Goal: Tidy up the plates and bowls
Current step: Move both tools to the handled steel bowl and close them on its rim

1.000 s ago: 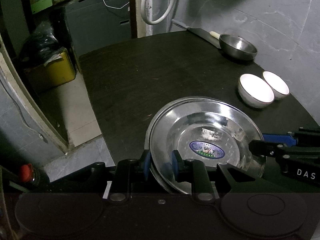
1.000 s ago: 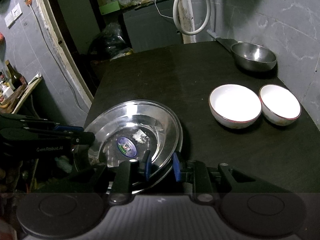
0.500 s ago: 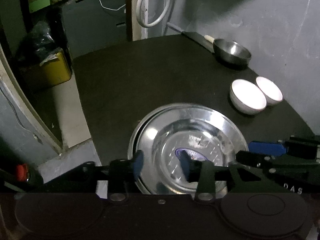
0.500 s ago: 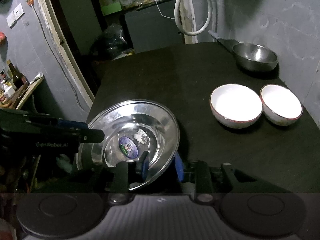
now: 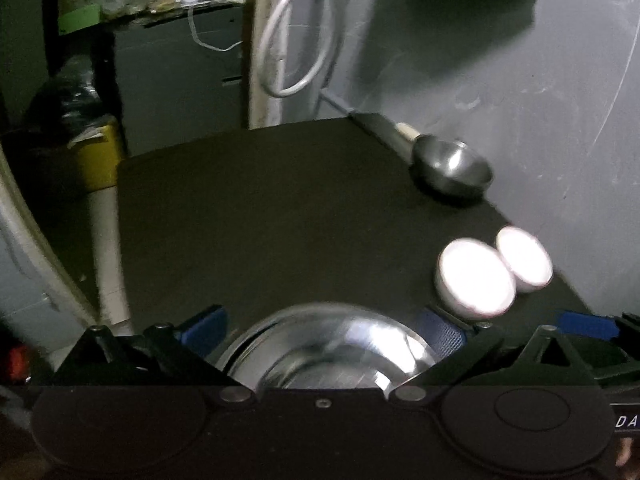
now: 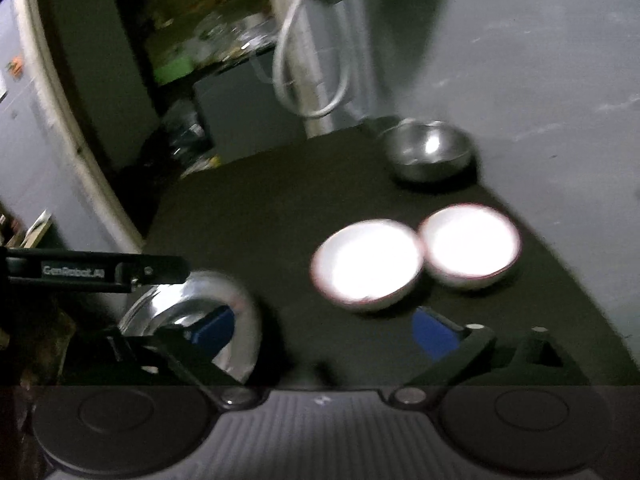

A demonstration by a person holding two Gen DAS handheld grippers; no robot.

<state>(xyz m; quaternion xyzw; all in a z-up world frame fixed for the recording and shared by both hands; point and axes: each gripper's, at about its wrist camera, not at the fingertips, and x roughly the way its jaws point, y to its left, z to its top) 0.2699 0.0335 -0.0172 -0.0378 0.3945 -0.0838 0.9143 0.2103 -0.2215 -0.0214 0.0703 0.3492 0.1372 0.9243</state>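
1. Our left claw [image 5: 324,330] is opening, its blue pads spread either side of the steel plates [image 5: 332,348] and pressing on nothing; a second ago it pinched their near rim.
2. Our right claw [image 6: 324,330] is opening too, with only dark worktop [image 6: 280,208] between its pads; it gripped the same rim a second ago.
3. The plates now lie stacked at the near edge of the worktop, let go by both claws.
4. Beyond, two white bowls [image 6: 366,264] sit touching, side by side; the steel bowl [image 6: 428,152] stands well apart by the wall.
5. We judge the plates done and the bowls next, probably nesting the two white ones.
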